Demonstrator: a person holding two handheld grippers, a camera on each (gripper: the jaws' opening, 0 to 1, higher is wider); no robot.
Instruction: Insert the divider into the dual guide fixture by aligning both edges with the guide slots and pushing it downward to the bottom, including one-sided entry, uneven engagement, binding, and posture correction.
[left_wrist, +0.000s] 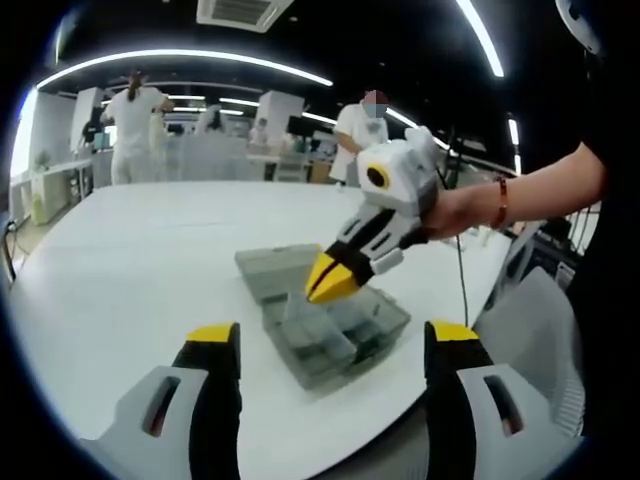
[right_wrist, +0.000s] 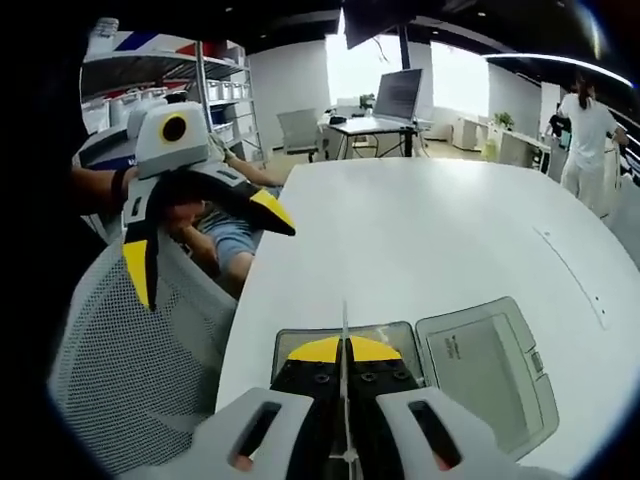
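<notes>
A broad white round-edged table (left_wrist: 130, 270) carries a translucent grey plastic compartment box (left_wrist: 335, 335) near its near edge, its hinged lid (right_wrist: 488, 372) lying open flat beside it.

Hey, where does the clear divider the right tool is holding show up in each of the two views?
Left gripper view: the divider hangs near centre, below the right tool, above the grey box.
Right gripper view: edge-on, a thin upright line low and centre.
Shared landmark: the box's open lid lying flat on the white table.

Open office: big white table (left_wrist: 150, 260), grey mesh chair (right_wrist: 130, 370), ceiling light strips (left_wrist: 190, 62), storage shelves (right_wrist: 215, 95), desk with monitor (right_wrist: 398, 95), bright windows (right_wrist: 370, 65).
</notes>
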